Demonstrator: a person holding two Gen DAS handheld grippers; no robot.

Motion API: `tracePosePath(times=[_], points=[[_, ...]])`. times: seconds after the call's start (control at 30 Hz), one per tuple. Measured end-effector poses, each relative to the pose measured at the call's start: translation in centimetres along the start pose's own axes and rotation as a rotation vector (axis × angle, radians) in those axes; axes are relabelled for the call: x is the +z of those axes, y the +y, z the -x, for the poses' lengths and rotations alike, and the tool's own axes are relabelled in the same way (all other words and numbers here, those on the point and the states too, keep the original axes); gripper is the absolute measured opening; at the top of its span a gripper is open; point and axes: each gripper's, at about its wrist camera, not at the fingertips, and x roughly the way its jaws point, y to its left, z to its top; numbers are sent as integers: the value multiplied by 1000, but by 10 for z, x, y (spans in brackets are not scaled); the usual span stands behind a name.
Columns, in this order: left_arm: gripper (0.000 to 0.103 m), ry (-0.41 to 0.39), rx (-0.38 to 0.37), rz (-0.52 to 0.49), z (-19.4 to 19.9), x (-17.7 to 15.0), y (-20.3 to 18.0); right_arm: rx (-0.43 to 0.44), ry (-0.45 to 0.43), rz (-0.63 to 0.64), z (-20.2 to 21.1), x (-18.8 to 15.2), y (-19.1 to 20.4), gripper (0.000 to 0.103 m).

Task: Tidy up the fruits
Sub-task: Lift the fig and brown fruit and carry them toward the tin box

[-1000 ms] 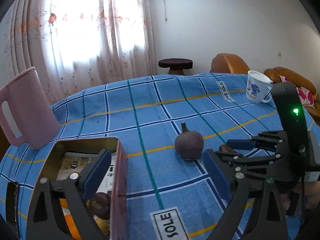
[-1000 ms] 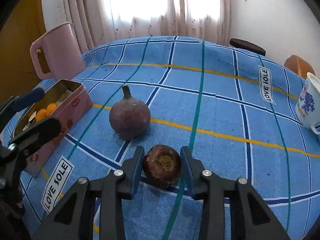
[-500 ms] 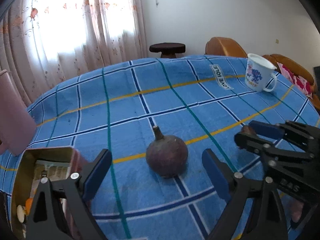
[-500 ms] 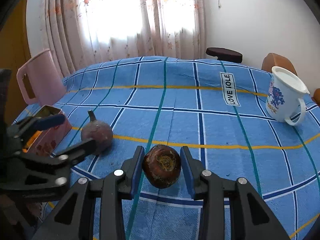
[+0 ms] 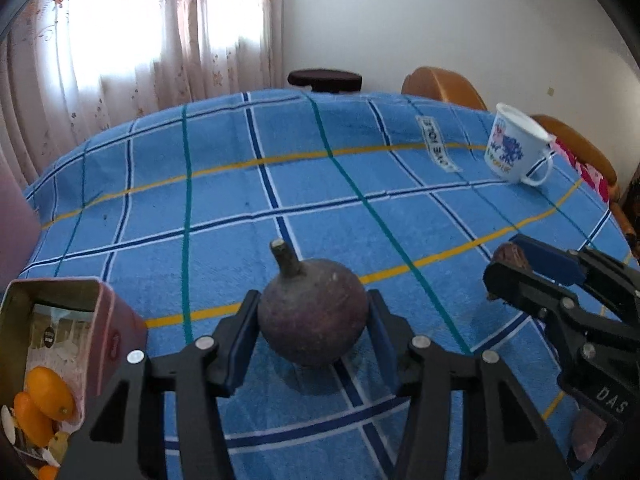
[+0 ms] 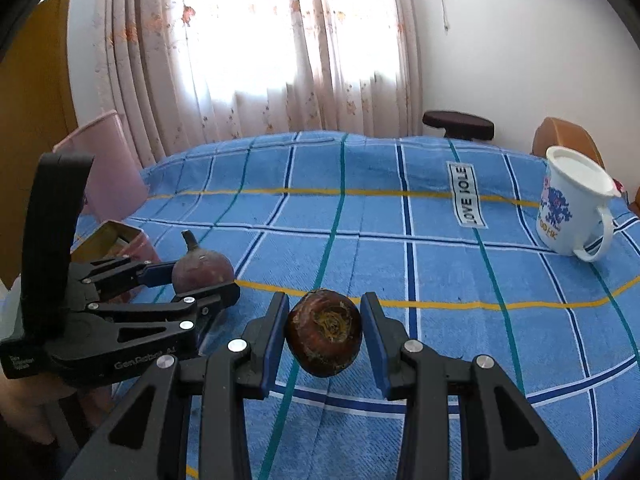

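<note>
Two tools are in view, each with a fruit between its blue pads. The left tool (image 5: 312, 332) is closed on a round purple fruit (image 5: 312, 318) with a stub stem, which sits on the counter (image 5: 224, 248) at the middle of the left view. The right tool (image 6: 324, 334) holds a smaller brown fruit (image 6: 323, 332), its scarred end facing the camera; whether the pads press it or only flank it closely is hard to tell. In the left view that fruit is mostly hidden behind the right tool at 3 o'clock.

One pink tin (image 5: 108, 320) stands open at 8 o'clock of the left view, cut off by the frame edge; about three orange fruits (image 5: 50, 392) show inside, with others too cropped to count. Its printed liner is unreadable.

The left tool's body reads "GenRobot.AI" in the right view; the right tool shows "DAS" in the left view.

Farther off, the blue plaid cloth carries a label reading "LOVE SOLE" (image 6: 468, 196). One white mug (image 6: 572, 208) with a blue print stands at 2 o'clock, its lettering partly legible. One pink jug (image 6: 108, 172) sits at 10 o'clock, half hidden by the left tool.
</note>
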Motion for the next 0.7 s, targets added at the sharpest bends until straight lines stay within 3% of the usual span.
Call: tracePosePath(times=[0.33, 0.7], points=[[54, -145, 36, 2, 36, -10, -1, 0, -98, 47, 18, -1, 10, 39], [54, -237, 65, -28, 58, -20, -8, -10, -176, 75, 30, -4, 15, 39]])
